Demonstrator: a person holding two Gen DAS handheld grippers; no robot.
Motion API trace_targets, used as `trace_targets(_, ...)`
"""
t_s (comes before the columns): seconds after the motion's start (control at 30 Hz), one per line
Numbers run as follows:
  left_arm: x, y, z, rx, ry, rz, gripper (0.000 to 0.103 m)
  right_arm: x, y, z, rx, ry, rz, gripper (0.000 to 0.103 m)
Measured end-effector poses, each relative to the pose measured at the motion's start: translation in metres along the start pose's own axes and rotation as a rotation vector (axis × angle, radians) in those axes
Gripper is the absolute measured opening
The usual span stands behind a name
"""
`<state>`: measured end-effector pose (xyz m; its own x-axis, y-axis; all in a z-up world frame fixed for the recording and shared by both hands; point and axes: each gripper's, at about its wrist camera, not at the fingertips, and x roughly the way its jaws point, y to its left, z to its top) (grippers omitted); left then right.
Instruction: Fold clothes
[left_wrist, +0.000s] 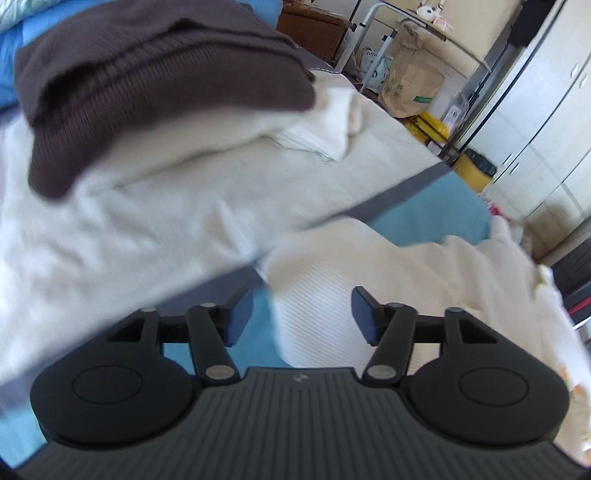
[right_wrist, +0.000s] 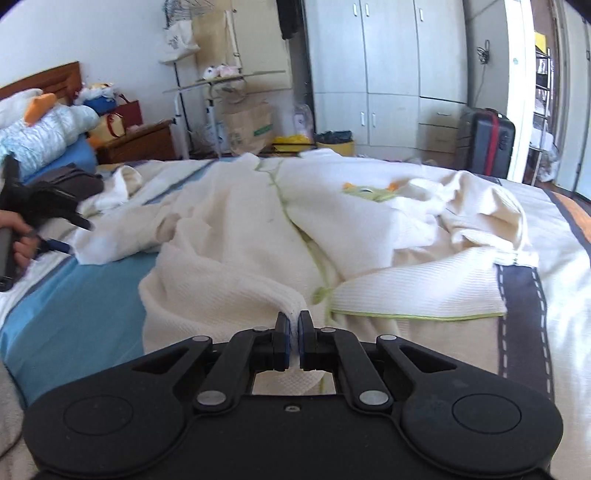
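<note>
The cream garment (right_wrist: 236, 229) lies rumpled on the bed (right_wrist: 70, 317); the right gripper (right_wrist: 291, 332) pinches its near edge at six o'clock, while the left gripper (left_wrist: 302, 317) gapes empty above it.

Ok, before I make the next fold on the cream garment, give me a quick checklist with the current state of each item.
1. Right claw clamped on the cream garment: ok, fabric pinched between its pads.
2. Left claw gripping fabric: not ok, jaws apart, nothing pressed.
3. Garment laid flat: not ok, bunched and creased.
4. Green trim edge visible for alignment: ok.
5. Folded brown garment clear of the work area: ok, on the stack beyond.
6. Far sleeve position: cannot tell.
</note>
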<state>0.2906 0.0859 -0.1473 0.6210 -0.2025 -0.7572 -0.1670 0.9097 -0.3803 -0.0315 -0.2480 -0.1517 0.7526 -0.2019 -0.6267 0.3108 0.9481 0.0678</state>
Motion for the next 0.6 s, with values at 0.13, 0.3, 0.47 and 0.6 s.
trace_targets(0.13,0.014,0.018,0.004,-0.089,0.035,0.015,0.059,0.011,-0.003,-0.003,0.014,0.044,-0.034,0.007)
trace_targets(0.3,0.032,0.013,-0.004,-0.126,-0.011,0.048,0.06,0.011,-0.005,-0.005,0.036,0.049,-0.026,0.007)
trace_targets(0.47,0.042,0.011,-0.003,-0.185,0.025,-0.15,0.06,0.013,-0.006,-0.006,0.041,0.054,-0.021,0.007)
trace_targets(0.6,0.057,0.0,-0.012,-0.15,0.066,-0.196,0.013,0.015,-0.005,-0.007,0.042,0.06,-0.014,0.007)
